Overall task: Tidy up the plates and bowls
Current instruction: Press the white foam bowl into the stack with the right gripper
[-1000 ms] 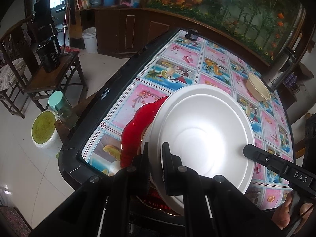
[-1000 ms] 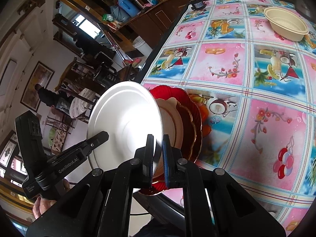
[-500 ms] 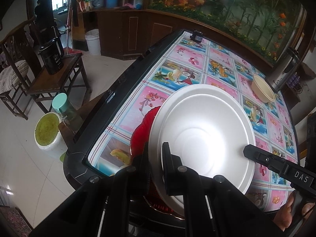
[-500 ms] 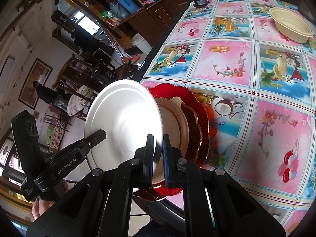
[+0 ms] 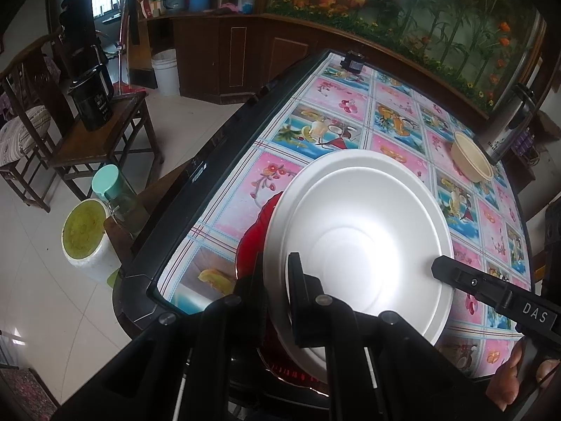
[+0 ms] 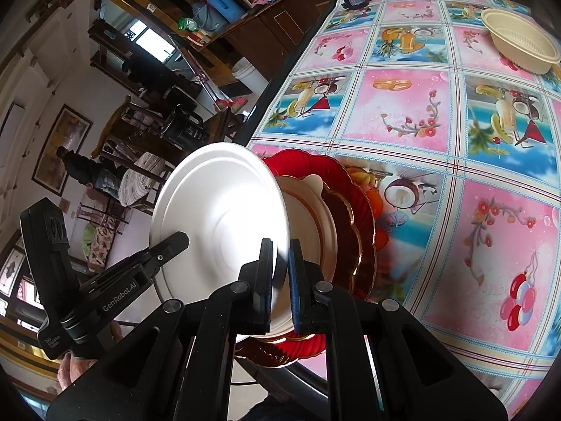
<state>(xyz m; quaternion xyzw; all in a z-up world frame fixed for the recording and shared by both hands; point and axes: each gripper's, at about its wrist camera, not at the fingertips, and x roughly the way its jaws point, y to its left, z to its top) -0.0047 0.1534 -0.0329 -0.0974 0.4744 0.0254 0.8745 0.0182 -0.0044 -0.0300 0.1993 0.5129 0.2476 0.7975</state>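
A white plate (image 5: 361, 231) is held tilted over a stack at the table's near corner. My left gripper (image 5: 278, 263) is shut on its near rim. My right gripper (image 6: 280, 245) is shut on the opposite rim, and its finger (image 5: 455, 275) reaches in from the right in the left wrist view. Seen from the right wrist, the white plate (image 6: 224, 210) hides part of the stack: a cream plate (image 6: 308, 217) on a brown gold-rimmed plate (image 6: 345, 224) on a red scalloped plate (image 6: 315, 165). The left gripper's finger (image 6: 164, 249) shows at the left there. A cream bowl (image 5: 471, 159) sits far back on the table.
The table (image 6: 438, 112) has a bright fruit-pattern cloth and a dark rim. A steel thermos (image 5: 508, 129) stands by the cream bowl (image 6: 519, 45). Beside the table stand a wooden chair (image 5: 105, 140) with a black kettle, a green-lidded bottle (image 5: 112, 189) and a white bucket (image 5: 87, 242).
Both grippers keep their grip on the white plate. It has drifted slightly over the stack, so less of the red plate shows in the left wrist view.
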